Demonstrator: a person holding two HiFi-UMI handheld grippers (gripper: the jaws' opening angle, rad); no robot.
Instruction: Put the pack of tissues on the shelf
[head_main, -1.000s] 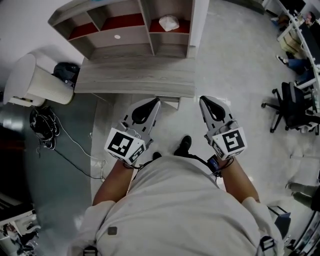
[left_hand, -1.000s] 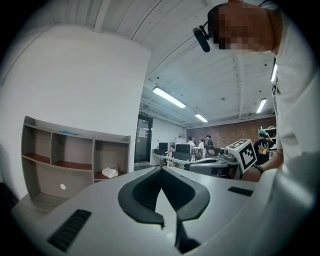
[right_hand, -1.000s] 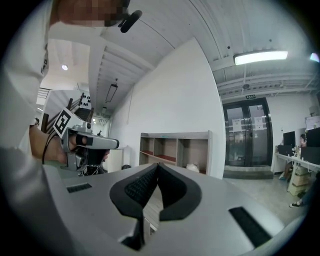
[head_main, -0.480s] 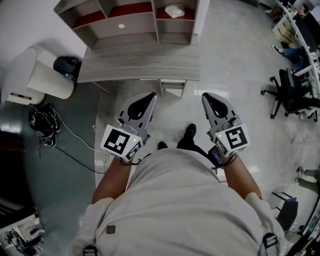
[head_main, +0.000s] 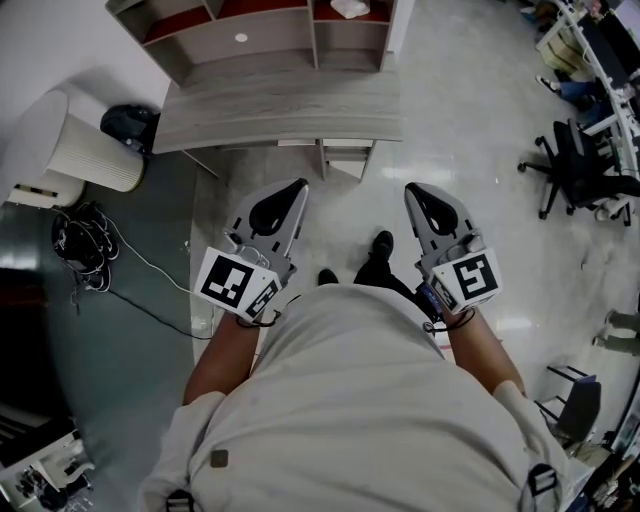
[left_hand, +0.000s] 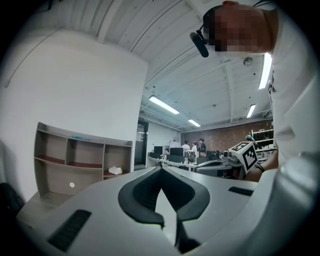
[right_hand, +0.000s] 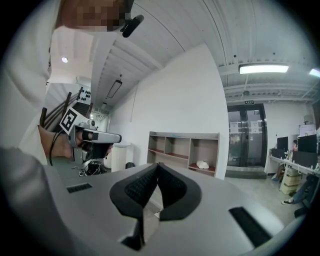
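Note:
The white pack of tissues (head_main: 350, 8) lies in the right-hand compartment of the grey shelf (head_main: 265, 35), far ahead of both grippers. It also shows small in the left gripper view (left_hand: 115, 170) and the right gripper view (right_hand: 202, 164). My left gripper (head_main: 300, 184) and right gripper (head_main: 410, 188) are held level side by side over the floor, short of the desk. Both are shut with nothing between the pads. The left gripper (left_hand: 160, 167) and the right gripper (right_hand: 157, 164) point toward the shelf.
A grey wooden desk (head_main: 280, 110) stands in front of the shelf. To its left stand a white ribbed bin (head_main: 70, 150), a black bag (head_main: 125, 125) and a tangle of cables (head_main: 85, 240). A black office chair (head_main: 580, 170) stands at the right. My feet (head_main: 380, 245) are on the pale floor.
The desk and shelf have slid toward the top of the head view, so I and both grippers have drawn back from them. Both grippers stay shut and empty.

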